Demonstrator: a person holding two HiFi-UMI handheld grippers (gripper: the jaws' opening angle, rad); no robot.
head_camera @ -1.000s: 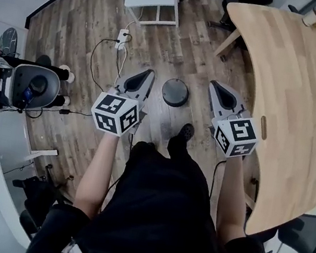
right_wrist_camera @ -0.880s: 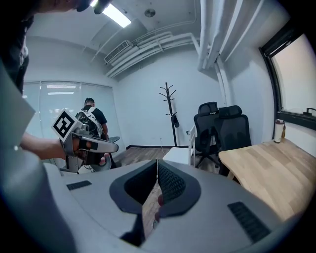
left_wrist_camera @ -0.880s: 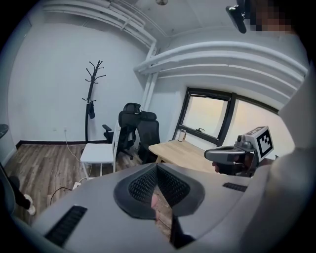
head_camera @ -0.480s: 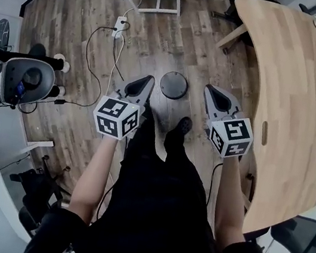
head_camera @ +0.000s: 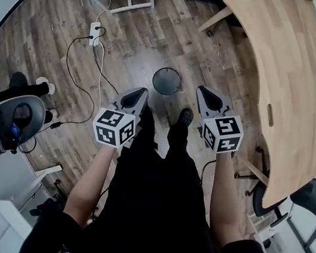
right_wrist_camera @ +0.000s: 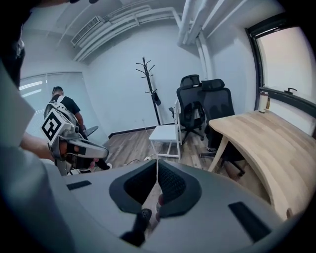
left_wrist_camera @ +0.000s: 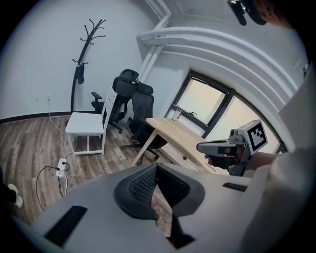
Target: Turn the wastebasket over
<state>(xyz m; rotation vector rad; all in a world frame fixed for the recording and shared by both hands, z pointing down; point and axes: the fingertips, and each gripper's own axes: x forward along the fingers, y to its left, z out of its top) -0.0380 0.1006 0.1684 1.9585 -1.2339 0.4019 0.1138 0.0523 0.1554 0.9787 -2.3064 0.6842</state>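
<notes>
An office: a curved wooden desk (head_camera: 287, 79), black swivel chairs (right_wrist_camera: 217, 105) and a coat stand (right_wrist_camera: 150, 81).

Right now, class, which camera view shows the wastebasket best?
The head view: the wastebasket appears whole from above, standing on the wooden floor. Neither gripper view shows it at all; both look out across the room above it.

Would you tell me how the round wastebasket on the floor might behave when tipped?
The wastebasket seems to be thin dark mesh, so it is probably light and easy to tip. Being round, it may roll once on its side. On the wooden floor it could slide.
</notes>
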